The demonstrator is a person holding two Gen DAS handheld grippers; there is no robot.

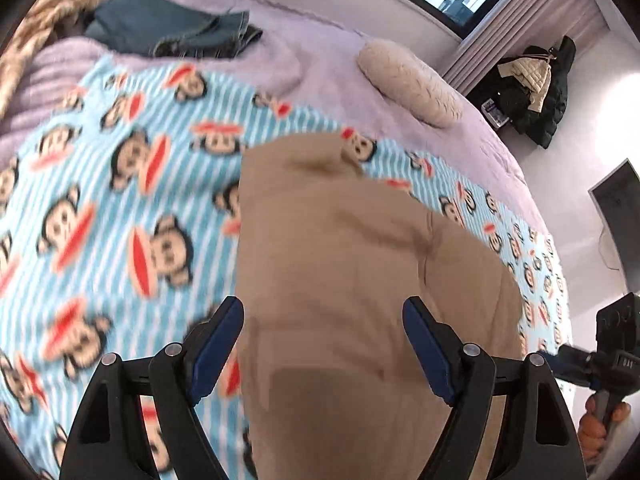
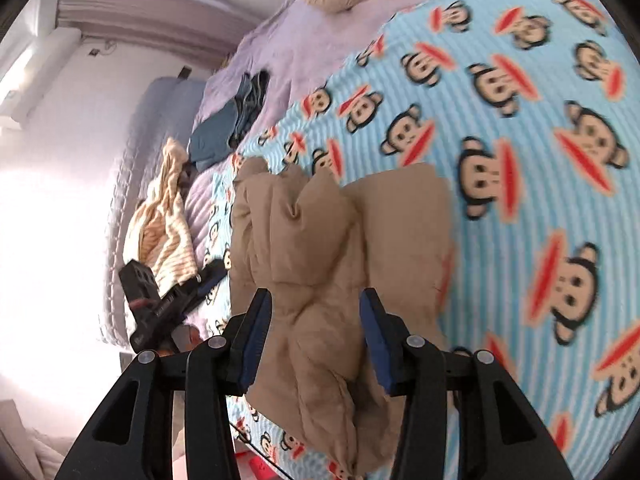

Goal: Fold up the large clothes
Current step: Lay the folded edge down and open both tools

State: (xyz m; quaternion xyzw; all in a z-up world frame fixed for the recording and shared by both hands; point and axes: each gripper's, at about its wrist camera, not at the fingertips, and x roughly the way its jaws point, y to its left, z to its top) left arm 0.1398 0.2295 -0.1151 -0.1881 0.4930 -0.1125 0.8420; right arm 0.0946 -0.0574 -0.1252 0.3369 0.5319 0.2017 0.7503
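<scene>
A tan garment point(image 1: 344, 264) lies on a blue striped monkey-print blanket point(image 1: 120, 200) on the bed. My left gripper point(image 1: 323, 320) is open above the garment's near part, jaws wide apart, nothing between them. In the right wrist view the same tan garment point(image 2: 320, 248) is bunched and folded into lumps. My right gripper point(image 2: 316, 320) is open with its blue pads either side of the bunched cloth; the cloth is not pinched. The right gripper point(image 1: 608, 356) shows at the right edge of the left wrist view, and the left gripper point(image 2: 160, 304) shows at the left of the right wrist view.
A dark blue jeans pile point(image 1: 172, 32) and a striped beige cloth point(image 1: 52, 12) lie at the far side of the lilac bedspread point(image 1: 320, 52). A cream pillow point(image 1: 412, 80) lies near the bed's edge. Dark coats point(image 1: 536, 88) hang by the curtain.
</scene>
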